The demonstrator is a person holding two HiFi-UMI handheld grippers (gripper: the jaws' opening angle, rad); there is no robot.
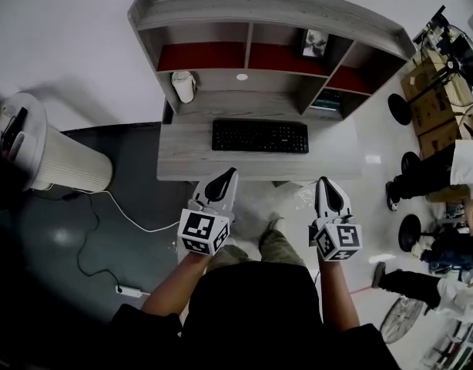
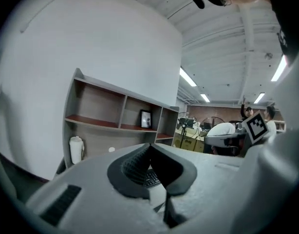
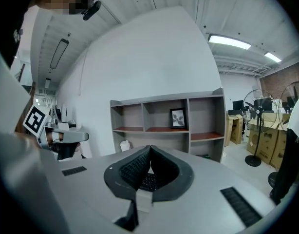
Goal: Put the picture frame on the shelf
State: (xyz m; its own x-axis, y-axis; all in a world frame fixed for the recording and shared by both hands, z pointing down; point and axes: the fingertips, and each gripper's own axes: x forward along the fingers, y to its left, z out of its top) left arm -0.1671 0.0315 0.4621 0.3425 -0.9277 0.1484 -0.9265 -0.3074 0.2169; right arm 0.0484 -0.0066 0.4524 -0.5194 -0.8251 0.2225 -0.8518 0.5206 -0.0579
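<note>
The black picture frame (image 1: 314, 43) stands upright on the red upper board of the grey desk shelf (image 1: 221, 23), in the compartment right of the middle; it also shows in the left gripper view (image 2: 146, 118) and the right gripper view (image 3: 177, 118). My left gripper (image 1: 229, 174) and right gripper (image 1: 324, 182) hover side by side just in front of the desk's near edge, well short of the frame. Both point at the shelf. In each gripper's own view, left (image 2: 150, 145) and right (image 3: 150, 147), the jaws meet at the tips with nothing between them.
A black keyboard (image 1: 259, 136) lies on the desk (image 1: 182, 160), and a white cylinder (image 1: 183, 85) sits under the shelf at the left. A white ribbed appliance (image 1: 63, 160) and a power strip (image 1: 129, 290) are on the floor at left. Boxes (image 1: 433, 99), stools (image 1: 398, 108) and people (image 1: 441, 172) are at right.
</note>
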